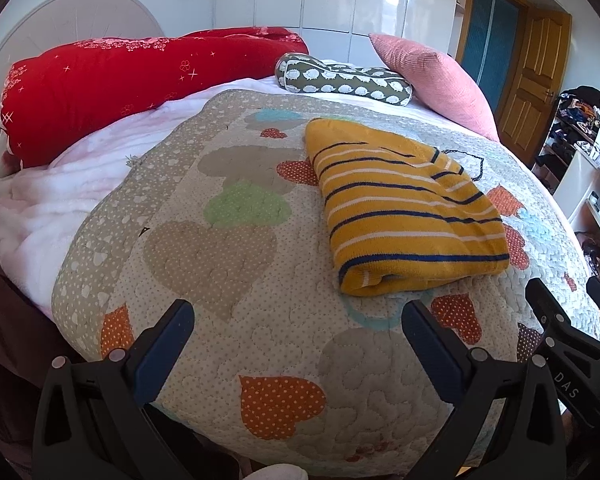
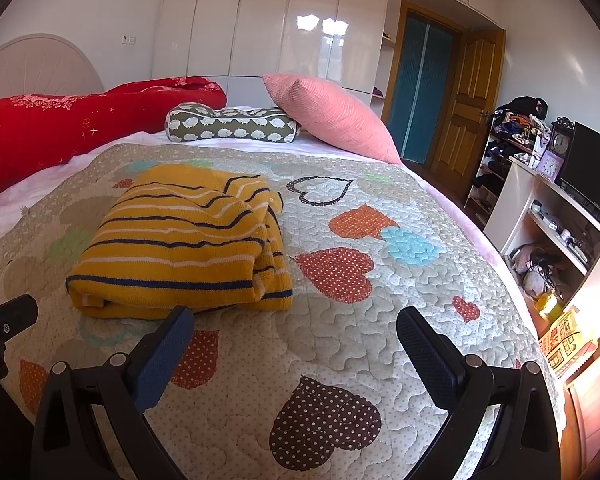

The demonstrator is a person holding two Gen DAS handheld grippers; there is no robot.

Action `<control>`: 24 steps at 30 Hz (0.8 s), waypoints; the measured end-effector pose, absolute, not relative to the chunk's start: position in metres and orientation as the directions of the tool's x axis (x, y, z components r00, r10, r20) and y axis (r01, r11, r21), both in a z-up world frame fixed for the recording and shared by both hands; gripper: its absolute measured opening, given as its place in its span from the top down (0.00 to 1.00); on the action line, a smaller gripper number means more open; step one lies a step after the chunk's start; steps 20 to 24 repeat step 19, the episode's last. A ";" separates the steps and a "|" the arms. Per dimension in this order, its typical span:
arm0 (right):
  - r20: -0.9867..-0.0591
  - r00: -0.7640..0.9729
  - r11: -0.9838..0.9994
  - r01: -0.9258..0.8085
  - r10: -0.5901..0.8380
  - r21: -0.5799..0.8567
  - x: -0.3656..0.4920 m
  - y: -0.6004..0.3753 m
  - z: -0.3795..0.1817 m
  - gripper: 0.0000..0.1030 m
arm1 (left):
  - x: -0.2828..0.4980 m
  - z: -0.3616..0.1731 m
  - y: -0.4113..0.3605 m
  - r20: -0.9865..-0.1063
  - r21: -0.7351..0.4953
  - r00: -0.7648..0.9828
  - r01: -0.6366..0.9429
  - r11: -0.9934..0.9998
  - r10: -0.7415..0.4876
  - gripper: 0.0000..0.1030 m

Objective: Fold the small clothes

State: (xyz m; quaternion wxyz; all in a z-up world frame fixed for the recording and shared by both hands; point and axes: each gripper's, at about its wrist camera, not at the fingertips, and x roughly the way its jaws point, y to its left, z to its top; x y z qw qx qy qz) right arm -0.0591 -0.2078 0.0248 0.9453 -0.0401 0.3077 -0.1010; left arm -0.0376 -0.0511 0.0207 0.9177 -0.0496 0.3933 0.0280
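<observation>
Already folded into a thick bundle: yellow striped sweater [image 1: 404,208] lying on the heart-patterned quilt [image 1: 220,264], toward its near edge. Left gripper [image 1: 298,320] spread wide, holding nothing. Right gripper [image 2: 294,328] likewise wide apart, empty, near the sweater's front fold.

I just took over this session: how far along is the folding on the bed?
Done: the yellow striped sweater lies folded into a compact bundle on the heart quilt. In hand: nothing; the left gripper and right gripper are both open, hovering short of it. Left: maybe tidying its loose right-hand layers; no other unfolded garment shows on the bed.
</observation>
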 end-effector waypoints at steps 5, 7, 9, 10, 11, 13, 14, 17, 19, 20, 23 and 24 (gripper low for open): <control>-0.566 0.797 0.976 0.137 -0.210 -0.170 -0.057 -0.199 0.023 0.01 | -0.035 0.015 -0.051 -0.739 -0.084 0.673 -0.081 0.993 -0.007 0.00; -0.565 0.800 0.976 0.117 -0.203 -0.184 -0.056 -0.193 0.022 0.01 | -0.034 0.013 -0.051 -0.743 -0.087 0.669 -0.082 0.993 -0.010 0.00; -0.565 0.801 0.976 0.102 -0.196 -0.194 -0.055 -0.189 0.021 0.01 | -0.034 0.011 -0.050 -0.745 -0.088 0.667 -0.082 0.993 -0.011 0.00; -0.565 0.802 0.976 0.095 -0.192 -0.196 -0.055 -0.187 0.020 0.01 | -0.034 0.011 -0.050 -0.745 -0.090 0.666 -0.083 0.992 -0.012 0.00; -0.565 0.803 0.976 0.090 -0.188 -0.198 -0.054 -0.186 0.019 0.01 | -0.033 0.010 -0.050 -0.746 -0.094 0.665 -0.083 0.992 -0.015 0.00; -0.567 0.805 0.978 0.076 -0.175 -0.195 -0.054 -0.184 0.018 0.01 | -0.033 0.008 -0.048 -0.755 -0.101 0.656 -0.085 0.991 -0.021 0.00; -0.571 0.803 0.979 0.071 -0.171 -0.193 -0.053 -0.184 0.018 0.01 | -0.033 0.007 -0.048 -0.762 -0.105 0.647 -0.085 0.991 -0.025 0.00; -0.581 0.798 0.981 0.059 -0.158 -0.186 -0.051 -0.184 0.017 0.01 | -0.033 0.005 -0.048 -0.773 -0.100 0.634 -0.090 0.991 -0.021 0.00; -0.590 0.794 0.983 0.047 -0.144 -0.177 -0.050 -0.184 0.017 0.01 | -0.033 0.005 -0.048 -0.773 -0.104 0.633 -0.088 0.991 -0.025 0.00; -0.590 0.794 0.983 0.047 -0.144 -0.177 -0.050 -0.184 0.017 0.01 | -0.033 0.005 -0.048 -0.773 -0.104 0.633 -0.088 0.991 -0.025 0.00; -0.590 0.794 0.983 0.047 -0.144 -0.177 -0.050 -0.184 0.017 0.01 | -0.033 0.005 -0.048 -0.773 -0.104 0.633 -0.088 0.991 -0.025 0.00; -0.590 0.794 0.983 0.047 -0.144 -0.177 -0.050 -0.184 0.017 0.01 | -0.033 0.005 -0.048 -0.773 -0.104 0.633 -0.088 0.991 -0.025 0.00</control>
